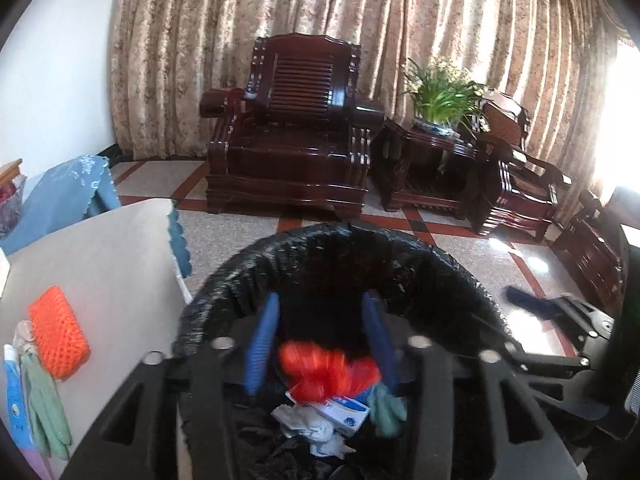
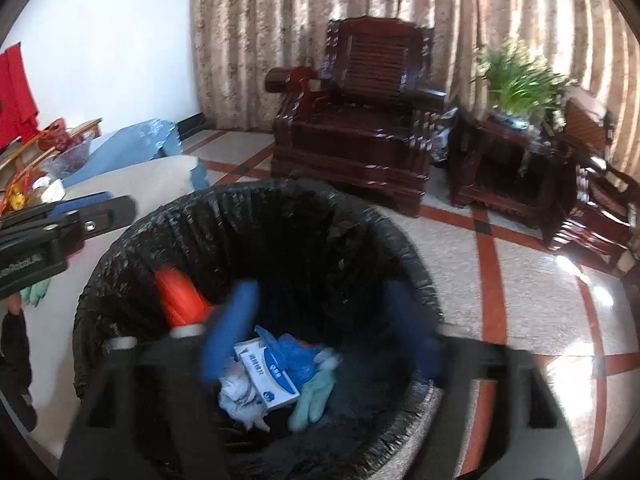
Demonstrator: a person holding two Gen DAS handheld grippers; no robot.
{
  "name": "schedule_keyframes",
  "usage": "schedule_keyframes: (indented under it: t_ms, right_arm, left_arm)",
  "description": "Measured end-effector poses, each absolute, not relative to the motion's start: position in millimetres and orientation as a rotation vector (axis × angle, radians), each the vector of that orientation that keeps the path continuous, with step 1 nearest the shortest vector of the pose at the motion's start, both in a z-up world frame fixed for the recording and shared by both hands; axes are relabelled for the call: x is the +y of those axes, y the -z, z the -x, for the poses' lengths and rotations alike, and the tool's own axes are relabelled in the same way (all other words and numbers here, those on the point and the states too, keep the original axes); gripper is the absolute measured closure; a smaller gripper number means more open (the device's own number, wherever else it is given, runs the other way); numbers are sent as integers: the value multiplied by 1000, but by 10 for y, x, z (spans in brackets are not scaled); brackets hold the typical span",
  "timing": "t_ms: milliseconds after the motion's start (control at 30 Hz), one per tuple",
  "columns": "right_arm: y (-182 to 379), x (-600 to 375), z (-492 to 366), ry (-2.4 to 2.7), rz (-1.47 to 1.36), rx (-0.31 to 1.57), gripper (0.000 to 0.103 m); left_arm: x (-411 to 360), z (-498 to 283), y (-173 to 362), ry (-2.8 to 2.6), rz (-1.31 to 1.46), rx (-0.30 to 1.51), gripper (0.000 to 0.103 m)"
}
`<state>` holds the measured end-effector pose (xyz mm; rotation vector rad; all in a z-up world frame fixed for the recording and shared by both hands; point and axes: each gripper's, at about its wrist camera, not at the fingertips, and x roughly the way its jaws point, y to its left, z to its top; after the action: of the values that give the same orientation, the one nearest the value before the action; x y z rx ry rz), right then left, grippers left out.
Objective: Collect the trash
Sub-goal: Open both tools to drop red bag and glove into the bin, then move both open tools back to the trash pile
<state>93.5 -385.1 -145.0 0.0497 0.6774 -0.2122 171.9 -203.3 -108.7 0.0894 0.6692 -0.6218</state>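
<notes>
Two grippers hang over the bin (image 2: 120, 236). Left gripper (image 1: 320, 344): fingers wide, w/ orange net (image 1: 324, 372) blurred between/below them, looks already loose, not gripped. Right gripper (image 2: 320, 328): fingers wide, empty. Risk: net may snag on the liner rim instead of dropping in; grippers sit close, could bump. Bin holds box (image 2: 268, 376), green glove (image 2: 314, 396), white tissue (image 2: 240, 396), blue plastic (image 2: 296, 352). Farther left, table (image 1: 120, 264) has more trash: another orange net (image 1: 58, 332), glove (image 1: 46, 404).

- Left gripper (image 1: 320, 332) over black-lined trash bin (image 1: 420, 256), blue fingers spread apart.
- Orange net (image 1: 320, 368), blurred, between the fingers, above white box (image 1: 344, 410) and green glove (image 1: 386, 410) in bin.
- Left, on table (image 1: 112, 264): second orange net (image 1: 58, 332), green gloves (image 1: 46, 404).
- Far: dark wooden armchair (image 1: 292, 132).
</notes>
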Motion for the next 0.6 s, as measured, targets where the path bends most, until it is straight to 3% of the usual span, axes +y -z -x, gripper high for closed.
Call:
schedule_keyframes:
  t_ms: [100, 200, 600]
  right_arm:
    - [1359, -3847, -857, 226, -71, 638, 5]
    - [1287, -3805, -806, 245, -102, 628, 5]
    - [1014, -2979, -975, 85, -91, 581, 5]
  left_arm:
    - [-1854, -1723, 1028, 594, -68, 657, 29]
    - [-1615, -1704, 978, 545, -56, 648, 21]
    - [-383, -1532, 863, 305, -18, 620, 17]
